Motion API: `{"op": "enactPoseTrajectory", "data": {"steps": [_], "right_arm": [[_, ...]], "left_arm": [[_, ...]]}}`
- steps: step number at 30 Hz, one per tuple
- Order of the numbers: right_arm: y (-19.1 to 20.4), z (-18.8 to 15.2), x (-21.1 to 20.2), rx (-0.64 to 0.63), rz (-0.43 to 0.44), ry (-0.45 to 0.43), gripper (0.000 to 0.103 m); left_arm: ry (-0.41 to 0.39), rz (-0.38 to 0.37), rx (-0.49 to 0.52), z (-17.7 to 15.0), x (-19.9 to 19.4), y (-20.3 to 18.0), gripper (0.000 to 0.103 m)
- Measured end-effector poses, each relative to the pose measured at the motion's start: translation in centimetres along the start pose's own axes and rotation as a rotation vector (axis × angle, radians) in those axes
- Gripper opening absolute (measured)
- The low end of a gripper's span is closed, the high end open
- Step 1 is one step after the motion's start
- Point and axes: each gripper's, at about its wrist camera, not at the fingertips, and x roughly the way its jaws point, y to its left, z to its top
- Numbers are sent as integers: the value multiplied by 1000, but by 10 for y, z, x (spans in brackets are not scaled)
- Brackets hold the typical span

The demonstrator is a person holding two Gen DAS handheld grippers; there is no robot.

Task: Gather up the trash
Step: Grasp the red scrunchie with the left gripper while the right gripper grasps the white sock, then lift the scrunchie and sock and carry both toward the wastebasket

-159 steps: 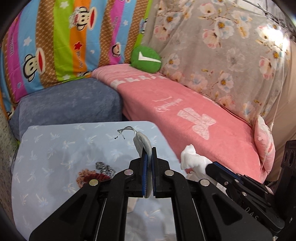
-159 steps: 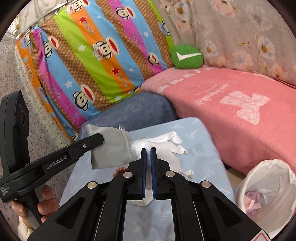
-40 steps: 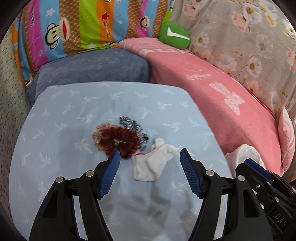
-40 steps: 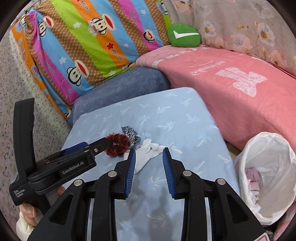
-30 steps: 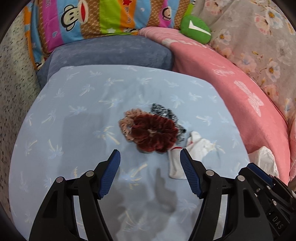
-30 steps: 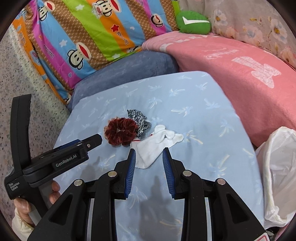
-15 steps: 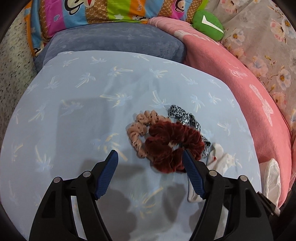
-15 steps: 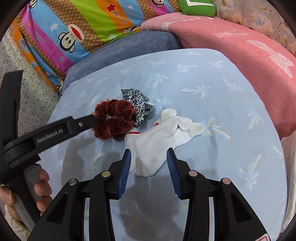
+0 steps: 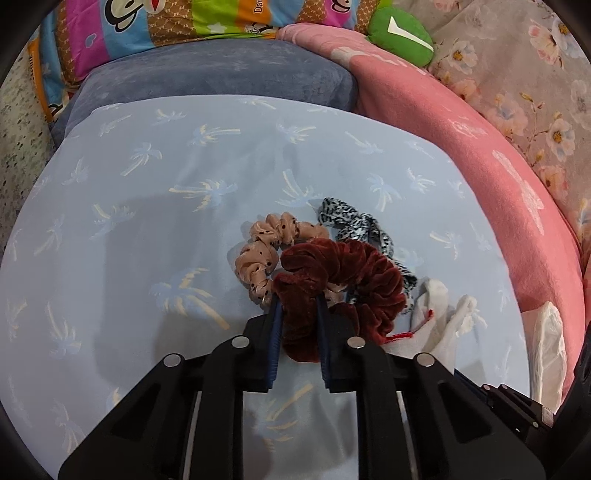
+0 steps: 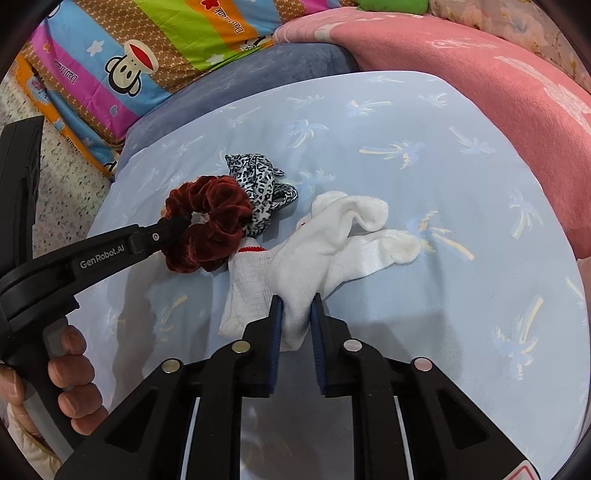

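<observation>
On the light blue palm-print cloth lies a small pile. My left gripper is shut on a dark red velvet scrunchie, which also shows in the right wrist view. A beige dotted scrunchie and a leopard-print scrunchie lie touching it. My right gripper is shut on a white sock with a red-trimmed cuff, lying just right of the scrunchies. The left gripper reaches in from the left in the right wrist view.
A white trash bag sits at the cloth's right edge. A blue-grey cushion, a pink blanket, a striped monkey-print pillow and a green plush ring the far side.
Both grippers dropped the earlier items, came down over the cloth open, and have now closed: the left on the red scrunchie, the right on the white sock.
</observation>
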Motion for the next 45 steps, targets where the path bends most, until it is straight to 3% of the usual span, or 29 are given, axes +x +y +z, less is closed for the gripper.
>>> {"op": "enactPoseTrajectory", "data": {"steps": [14, 24, 35, 45], "right_arm": [[5, 6, -97, -5, 49, -185, 10], [-9, 10, -183, 11, 64, -345, 10], [-56, -3, -275, 63, 25, -517, 10], [-119, -26, -327, 159, -37, -601, 10]], "left_arm": [[-121, -61, 44, 0, -64, -38, 15], [-227, -137, 134, -3, -117, -90, 15], [-329, -229, 263, -14, -164, -156, 15], [-334, -299, 371, -34, -174, -215, 15]]}}
